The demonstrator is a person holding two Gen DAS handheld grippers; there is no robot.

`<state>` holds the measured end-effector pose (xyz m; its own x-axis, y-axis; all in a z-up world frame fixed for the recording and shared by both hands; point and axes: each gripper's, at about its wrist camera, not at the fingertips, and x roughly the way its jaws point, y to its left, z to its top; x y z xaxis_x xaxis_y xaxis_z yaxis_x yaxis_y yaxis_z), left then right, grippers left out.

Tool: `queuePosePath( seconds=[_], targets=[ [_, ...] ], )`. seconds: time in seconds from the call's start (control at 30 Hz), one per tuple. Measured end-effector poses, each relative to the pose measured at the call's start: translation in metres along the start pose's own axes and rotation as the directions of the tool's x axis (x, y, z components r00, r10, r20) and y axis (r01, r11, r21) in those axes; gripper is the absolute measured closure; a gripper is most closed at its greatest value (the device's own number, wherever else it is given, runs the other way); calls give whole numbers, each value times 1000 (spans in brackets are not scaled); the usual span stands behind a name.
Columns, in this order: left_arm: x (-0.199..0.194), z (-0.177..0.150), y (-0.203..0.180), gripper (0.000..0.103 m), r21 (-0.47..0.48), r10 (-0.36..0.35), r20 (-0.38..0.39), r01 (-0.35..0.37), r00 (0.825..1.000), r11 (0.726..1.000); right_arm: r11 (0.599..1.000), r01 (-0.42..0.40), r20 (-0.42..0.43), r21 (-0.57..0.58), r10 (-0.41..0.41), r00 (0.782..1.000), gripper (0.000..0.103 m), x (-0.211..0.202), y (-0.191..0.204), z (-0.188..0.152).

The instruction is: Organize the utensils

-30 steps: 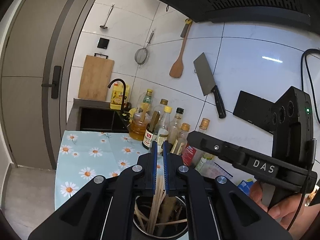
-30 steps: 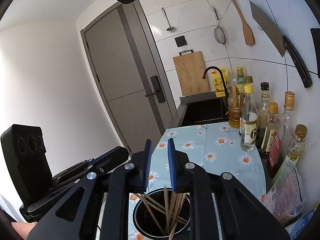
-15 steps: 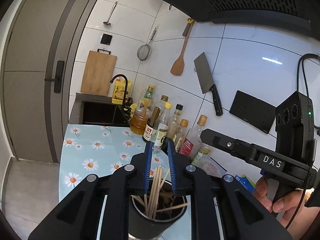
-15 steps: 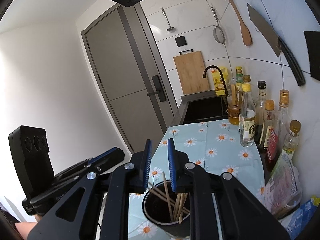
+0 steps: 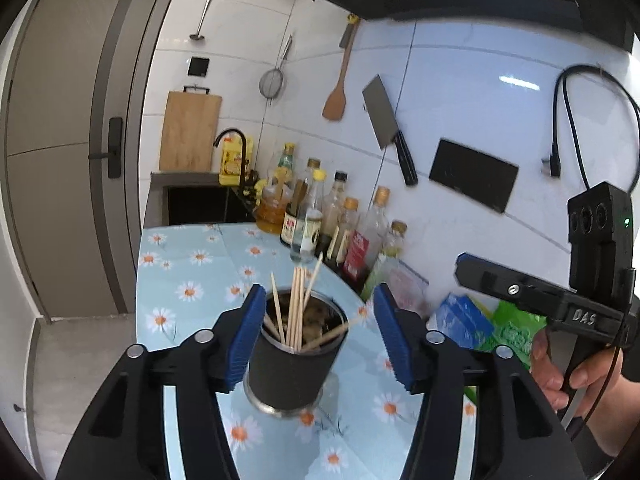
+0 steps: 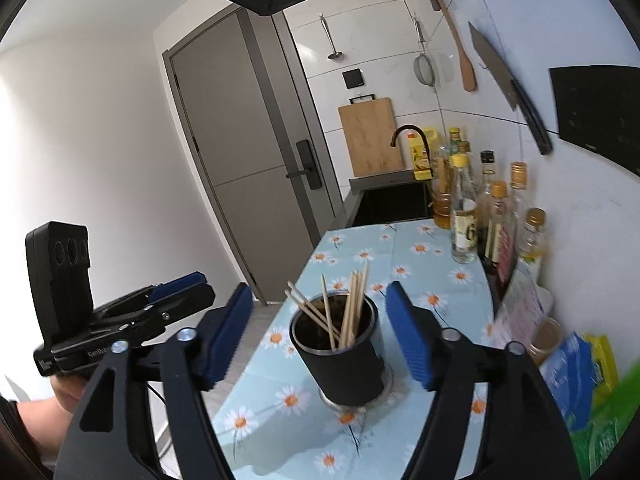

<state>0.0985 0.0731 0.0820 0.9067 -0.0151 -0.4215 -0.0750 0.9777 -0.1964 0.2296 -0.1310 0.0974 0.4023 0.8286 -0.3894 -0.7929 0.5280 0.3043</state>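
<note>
Left wrist view: the left gripper [image 5: 318, 334] has just been opening its jaws, now wide around the black chopstick holder [image 5: 294, 354] on the daisy-print surface [image 5: 188, 264], pads apparently clear.

Right wrist view: the right gripper [image 6: 318, 334] has likewise just spread wide, straddling the holder, chopsticks [image 6: 348, 310] inside. Release step seems finished; next, back away without tipping it.

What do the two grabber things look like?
Both are black plastic with ridged blue pads on the jaws and silver screws. The left gripper and right gripper each carry a black box with three round lenses. The right one has white letters "DAS" and a black cable.
</note>
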Motion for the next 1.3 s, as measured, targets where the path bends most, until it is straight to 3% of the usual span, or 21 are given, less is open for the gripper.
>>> queuePosePath(
  seconds=[0.1, 0.13, 0.23, 0.7, 1.3],
  targets=[
    [-6, -13, -7, 23, -13, 12, -19, -12, 1000, 1000, 1000, -19, -8, -12, 19, 1000, 12, -12, -2, -11],
    [-9, -17, -11, 22, -2, 22, -18, -22, 1000, 1000, 999, -27, -11, -23, 27, 1000, 8, -15, -2, -14],
    [-14, -26, -23, 6, 41, 79, 10, -80, 997, 996, 998, -23, -18, -65, 22, 1000, 5, -24, -4, -25],
    [-24, -78, -49, 7, -31, 177, -76, -180, 981, 983, 996, -43, -104, -74, 35, 994, 5, -38, -27, -70],
    [-18, -134, -60, 7, -63, 210, -213, -228, 954, 972, 997, -33, -207, -76, 17, 978, 5, -38, -30, -123]
  ],
)
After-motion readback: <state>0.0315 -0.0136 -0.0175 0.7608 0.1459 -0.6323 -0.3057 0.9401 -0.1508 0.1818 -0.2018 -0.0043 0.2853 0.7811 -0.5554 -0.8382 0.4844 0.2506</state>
